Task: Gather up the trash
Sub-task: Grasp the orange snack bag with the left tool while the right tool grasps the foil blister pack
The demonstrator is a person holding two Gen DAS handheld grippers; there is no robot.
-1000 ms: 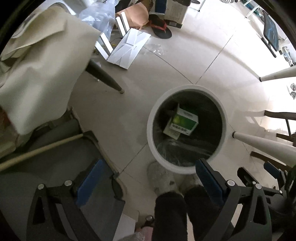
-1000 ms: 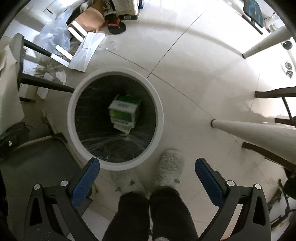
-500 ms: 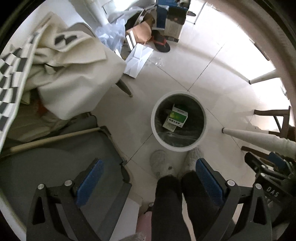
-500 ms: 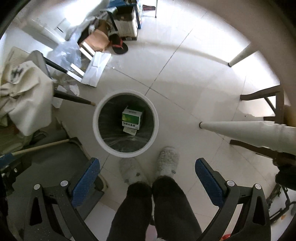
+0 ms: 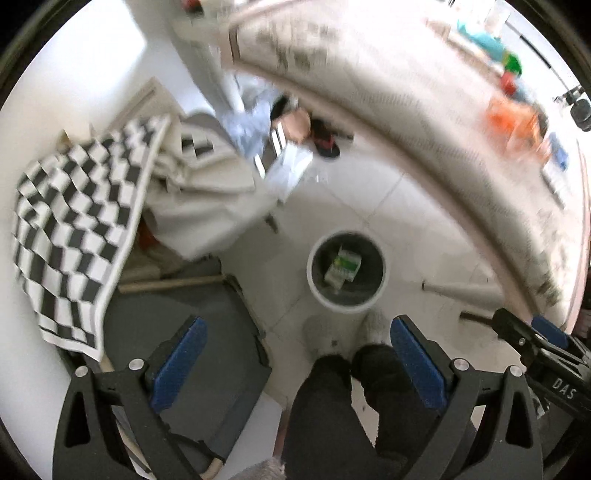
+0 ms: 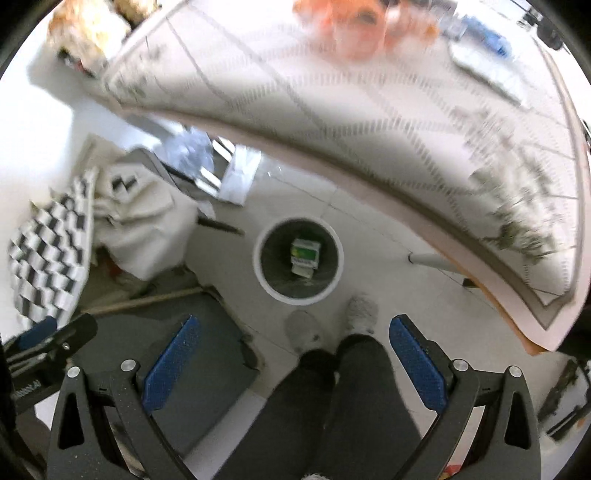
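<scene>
A round white trash bin [image 5: 318,291] with a dark liner stands on the tiled floor far below; it also shows in the right wrist view [image 6: 264,278]. A green and white carton [image 5: 344,266] lies inside it, also seen from the right [image 6: 304,253]. My left gripper [image 5: 297,363] is open and empty, high above the floor. My right gripper [image 6: 295,360] is open and empty too. The table top [image 6: 369,122] is level with both grippers, with blurred orange items [image 6: 354,26] on it.
A chair draped with a checkered cloth [image 5: 77,221] and a cream cloth [image 5: 210,206] stands left of the bin. A grey seat [image 5: 184,332] lies below my left gripper. The person's legs and slippers [image 6: 364,314] are beside the bin. A white table leg [image 5: 465,290] is at right.
Both grippers have risen far above the bin, which now looks much smaller. The table top and edge have come into view. Both stay open and empty.
</scene>
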